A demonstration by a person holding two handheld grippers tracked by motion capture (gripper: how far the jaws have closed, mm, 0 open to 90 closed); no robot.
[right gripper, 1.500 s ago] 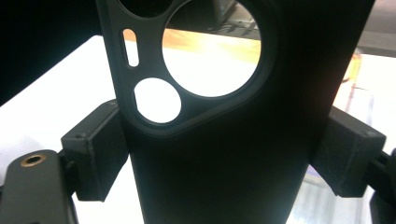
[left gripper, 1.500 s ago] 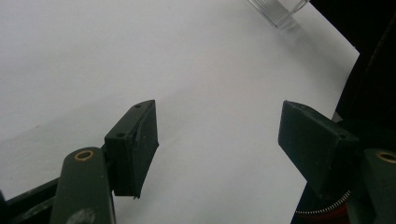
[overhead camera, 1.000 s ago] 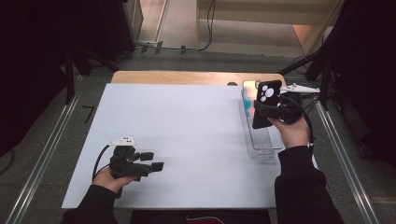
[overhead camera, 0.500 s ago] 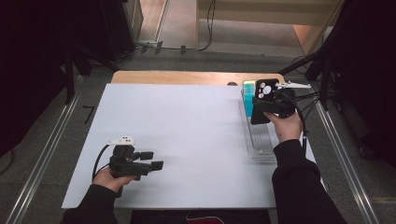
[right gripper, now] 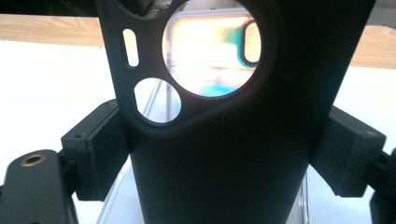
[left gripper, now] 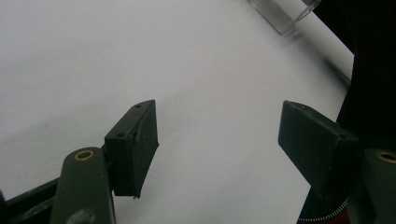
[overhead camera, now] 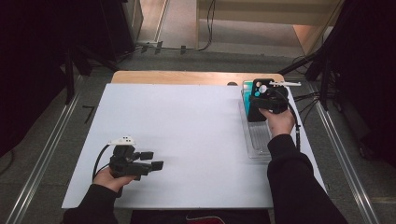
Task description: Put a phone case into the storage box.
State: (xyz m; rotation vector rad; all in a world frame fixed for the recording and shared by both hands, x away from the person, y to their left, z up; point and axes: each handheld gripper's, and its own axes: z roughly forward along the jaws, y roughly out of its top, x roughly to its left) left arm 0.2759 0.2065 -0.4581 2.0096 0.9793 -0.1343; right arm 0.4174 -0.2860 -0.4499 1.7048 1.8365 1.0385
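Resting near me on the white surface (overhead camera: 187, 130), my left claw (overhead camera: 156, 161) gapes empty. Farther off, my right claw (right gripper: 224, 154) grips a black phone case (right gripper: 224, 116) (upright) over the clear tray (overhead camera: 256, 149); a tilt could snag the rim.

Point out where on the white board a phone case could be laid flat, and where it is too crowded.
The white board is bare across its middle and far left, between the left tongs at the near edge and the clear tray at the right. Crowded: the right strip, where the right tongs hold the black phone case over the tray, with a teal case behind.
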